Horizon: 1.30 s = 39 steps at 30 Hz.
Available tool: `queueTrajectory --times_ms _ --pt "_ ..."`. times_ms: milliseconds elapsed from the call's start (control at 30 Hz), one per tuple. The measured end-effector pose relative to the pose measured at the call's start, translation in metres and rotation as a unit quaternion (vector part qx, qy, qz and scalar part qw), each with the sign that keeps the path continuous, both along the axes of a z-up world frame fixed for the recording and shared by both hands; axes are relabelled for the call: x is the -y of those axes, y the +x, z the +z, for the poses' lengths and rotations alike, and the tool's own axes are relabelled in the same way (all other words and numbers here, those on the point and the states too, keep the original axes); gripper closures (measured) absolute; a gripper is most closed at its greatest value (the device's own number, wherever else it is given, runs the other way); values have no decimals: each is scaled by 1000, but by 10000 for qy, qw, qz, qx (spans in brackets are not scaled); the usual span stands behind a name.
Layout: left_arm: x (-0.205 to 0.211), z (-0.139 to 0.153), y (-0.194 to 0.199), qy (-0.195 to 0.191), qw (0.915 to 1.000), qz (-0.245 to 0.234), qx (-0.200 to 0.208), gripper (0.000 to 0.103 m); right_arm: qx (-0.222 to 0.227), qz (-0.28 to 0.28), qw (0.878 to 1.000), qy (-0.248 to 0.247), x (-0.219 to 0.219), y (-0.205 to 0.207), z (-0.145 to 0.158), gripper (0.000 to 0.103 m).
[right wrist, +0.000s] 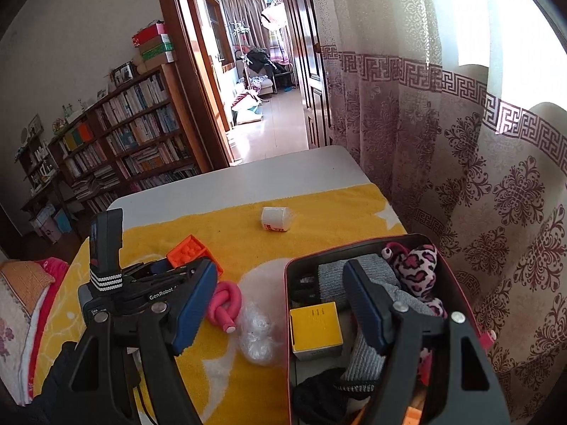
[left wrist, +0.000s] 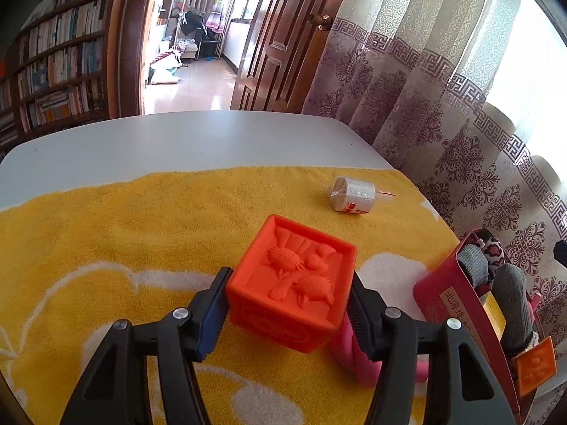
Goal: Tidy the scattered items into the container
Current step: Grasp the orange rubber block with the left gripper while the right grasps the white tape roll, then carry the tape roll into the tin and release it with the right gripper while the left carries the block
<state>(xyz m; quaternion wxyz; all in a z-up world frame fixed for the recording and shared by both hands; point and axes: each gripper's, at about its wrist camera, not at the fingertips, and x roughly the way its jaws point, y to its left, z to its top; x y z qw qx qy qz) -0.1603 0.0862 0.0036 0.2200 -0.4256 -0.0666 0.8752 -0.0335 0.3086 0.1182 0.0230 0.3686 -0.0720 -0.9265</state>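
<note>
We hold a two-finger gripper in each hand over a yellow towel (left wrist: 141, 219) spread on a grey table (left wrist: 177, 134). Our left gripper (left wrist: 288, 304) is closed on an orange block (left wrist: 294, 283), one pad pressed to each side face. The block's top, moulded with small creatures, faces up and tilts slightly. We cannot tell whether it is lifted clear or resting on the cloth.

From the block, the red container (right wrist: 471, 304) sits at about three o'clock, near the curtain (right wrist: 460, 163). Through the right wrist camera we look down into it: grey socks (right wrist: 358, 276), a pink leopard-print plush (right wrist: 418, 265) and a yellow box (right wrist: 315, 326) already lie inside. Our right gripper (right wrist: 283, 315) hangs over its near rim with its fingers spread wide, holding nothing.

Left on the towel are a pink curled toy (right wrist: 223, 304) and a clear crumpled wrapper (right wrist: 257, 336) just beside the container's left wall, and a small white bottle (left wrist: 352, 194) lying on its side at twelve o'clock, well apart.

To do this step well, we judge the block should rise above the container wall before travelling toward three o'clock, staying level, then be released low over the socks. The right gripper should move aside first, so the two do not collide.
</note>
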Motion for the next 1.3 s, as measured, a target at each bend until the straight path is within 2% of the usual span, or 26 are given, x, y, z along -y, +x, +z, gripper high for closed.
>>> queueTrajectory --times_ms 200,400,600,733,833,900,1000,1033,1067,1200,1300 --pt "17 1 -5 83 9995 301 52 41 666 179 9975 -135 15 -71 -12 26" --pt "23 0 -9 143 9990 415 90 41 1193 52 9924 -287 19 -138 -36 26" --pt "23 -4 -11 154 9986 472 173 41 1646 -70 9858 -329 21 -184 -64 27" --pt "25 -6 -13 198 9982 528 200 41 1961 -94 9804 -140 22 -209 -83 27" --pt "27 -9 -14 210 9980 545 255 41 2151 -181 9762 -217 18 -224 -96 28" --pt "26 -11 -15 198 9979 552 289 41 2316 -199 9721 -326 17 -231 -104 33" --pt "25 -13 -16 194 9978 553 302 41 2485 -215 9683 -133 18 -235 -111 46" --pt "25 -13 -15 183 9979 552 297 41 2511 -235 9677 -5 18 -234 -112 54" --pt "24 -13 -15 171 9979 548 294 41 2510 -234 9677 26 17 -233 -112 58" --pt "25 -13 -15 165 9979 551 288 41 2377 -247 9710 -56 11 -223 -101 61" --pt "24 -12 -14 162 9979 555 283 41 2125 -211 9768 -161 9 -207 -80 61"
